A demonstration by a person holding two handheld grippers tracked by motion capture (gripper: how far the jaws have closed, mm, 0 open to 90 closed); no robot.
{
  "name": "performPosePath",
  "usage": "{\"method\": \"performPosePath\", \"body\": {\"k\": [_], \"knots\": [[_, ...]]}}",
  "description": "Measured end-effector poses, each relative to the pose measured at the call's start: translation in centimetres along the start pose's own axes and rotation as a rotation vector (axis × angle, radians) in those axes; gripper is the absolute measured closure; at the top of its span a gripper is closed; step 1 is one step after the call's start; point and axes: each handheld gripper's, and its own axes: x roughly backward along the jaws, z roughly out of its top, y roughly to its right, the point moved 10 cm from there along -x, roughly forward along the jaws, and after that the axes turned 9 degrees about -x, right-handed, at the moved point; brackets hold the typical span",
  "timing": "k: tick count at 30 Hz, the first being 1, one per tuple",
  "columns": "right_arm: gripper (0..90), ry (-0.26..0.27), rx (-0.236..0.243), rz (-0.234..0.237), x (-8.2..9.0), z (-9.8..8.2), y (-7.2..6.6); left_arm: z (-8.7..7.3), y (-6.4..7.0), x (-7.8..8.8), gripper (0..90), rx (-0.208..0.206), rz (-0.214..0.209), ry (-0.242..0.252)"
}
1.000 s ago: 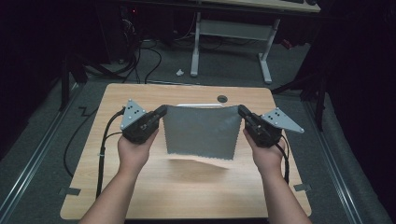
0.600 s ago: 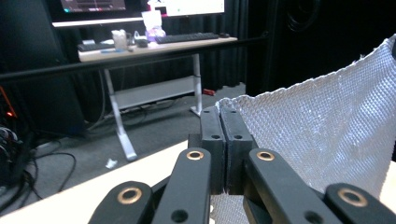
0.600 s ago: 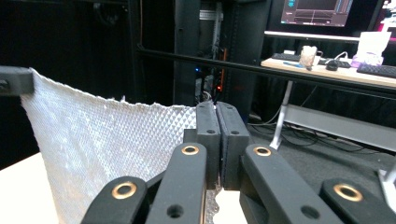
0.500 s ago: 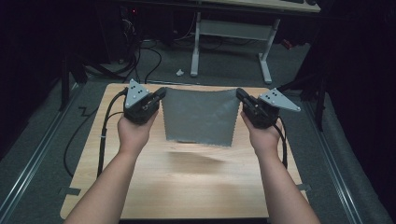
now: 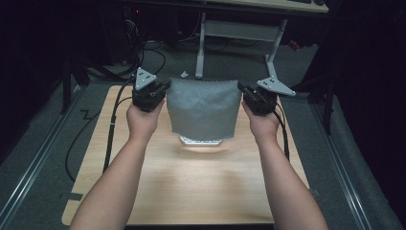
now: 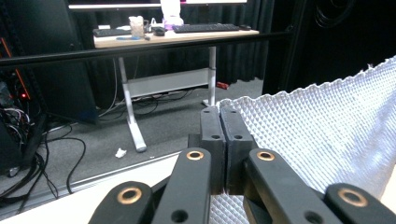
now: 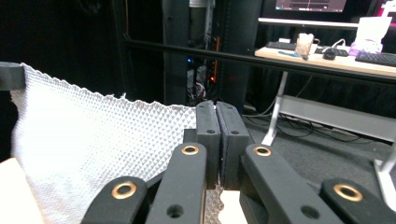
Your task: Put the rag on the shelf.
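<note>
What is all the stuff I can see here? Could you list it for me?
Textured sheet: one, pale grey-white, held up above the table by its two top corners.
Table: one, light wood, under the sheet.
Desk: one, wooden top on white legs, in the background, with keyboards on it.
Floor cables: several, black, left of the table.
Left gripper: one, black, fingers shut on the sheet's corner.
Right gripper: one, black, shut on the other corner.
Forearms: two, entering from below.

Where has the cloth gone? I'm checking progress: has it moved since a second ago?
Yes. The cloth, held between both grippers, has gone toward the table's far edge and lifted off the wood.
</note>
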Motion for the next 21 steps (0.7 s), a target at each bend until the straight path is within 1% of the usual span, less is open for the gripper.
{"method": "performPosePath", "body": {"k": [4, 7, 10, 13, 15, 18, 21], "knots": [[89.9, -0.026, 0.007, -0.011, -1.2, -0.5, 0.6, -1.3, -0.3, -1.3, 89.0, 0.000, 0.000, -0.051], [89.8, -0.056, 0.006, -0.021, -2.1, -1.4, 1.1, -2.2, -0.3, -2.0, 89.0, 0.002, -0.009, -0.088], [89.8, -0.089, 0.007, -0.036, -2.9, -2.6, 1.7, -3.0, -0.2, -2.4, 89.0, -0.003, -0.016, -0.115], [89.8, -0.117, 0.034, -0.036, -3.4, -3.7, 1.7, -4.4, -0.2, -2.8, 89.1, 0.003, -0.024, -0.165], [89.8, -0.137, 0.038, -0.037, -3.8, -4.6, 1.8, -5.1, 0.0, -2.9, 89.1, 0.011, -0.032, -0.178], [89.8, -0.152, 0.017, -0.029, -3.9, -5.5, 2.1, -6.4, 0.3, -2.9, 89.0, 0.017, -0.049, -0.201], [89.8, -0.168, 0.015, -0.023, -3.9, -6.5, 2.0, -7.4, 0.8, -2.7, 89.1, 0.020, -0.067, -0.208]]}}
